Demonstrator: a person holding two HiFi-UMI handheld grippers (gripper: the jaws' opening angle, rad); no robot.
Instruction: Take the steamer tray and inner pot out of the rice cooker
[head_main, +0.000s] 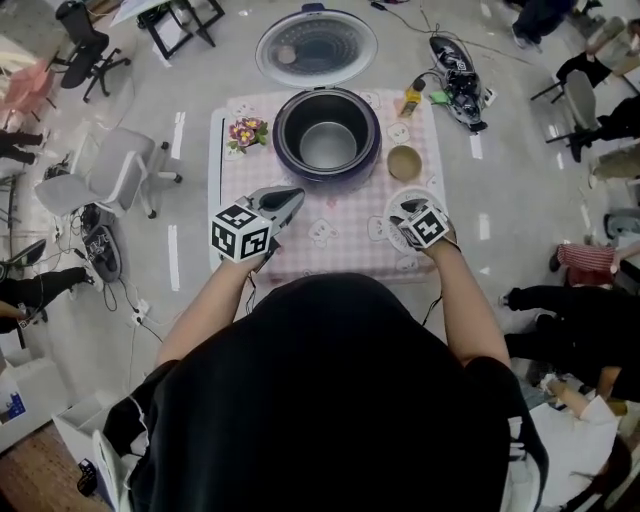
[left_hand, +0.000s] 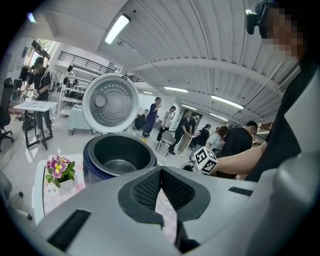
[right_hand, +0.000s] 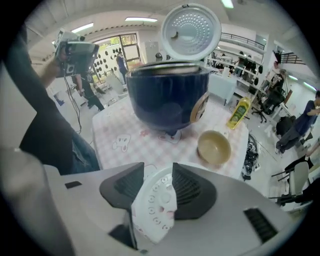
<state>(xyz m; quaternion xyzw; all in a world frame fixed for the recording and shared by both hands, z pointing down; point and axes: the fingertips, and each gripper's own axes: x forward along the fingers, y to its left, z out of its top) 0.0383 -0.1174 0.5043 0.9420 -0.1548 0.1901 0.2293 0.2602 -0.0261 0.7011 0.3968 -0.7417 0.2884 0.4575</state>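
The dark blue round rice cooker stands on the pink-checked cloth-covered desk, straight ahead of both claws. Its round grey perforated lid is swung fully open on the cooker's far side.

The dark grey metal inner pot sits inside the cooker body. Its rim is level with the cooker's top and its interior is empty.

The white round plastic steamer tray is out of the cooker. It lies flat on the desk directly below the right claw, nearer the person than the cooker. Rows of small round holes cover its face.

Right claw: the jaws stand wide apart and point steeply down. The tray shows in the gap between them, and neither pad presses on it.

Left claw: the jaws are together with nothing between them. It is held above the desk's near edge and aimed at the cooker.

A beige bowl sits just beyond the right claw, beside the cooker.
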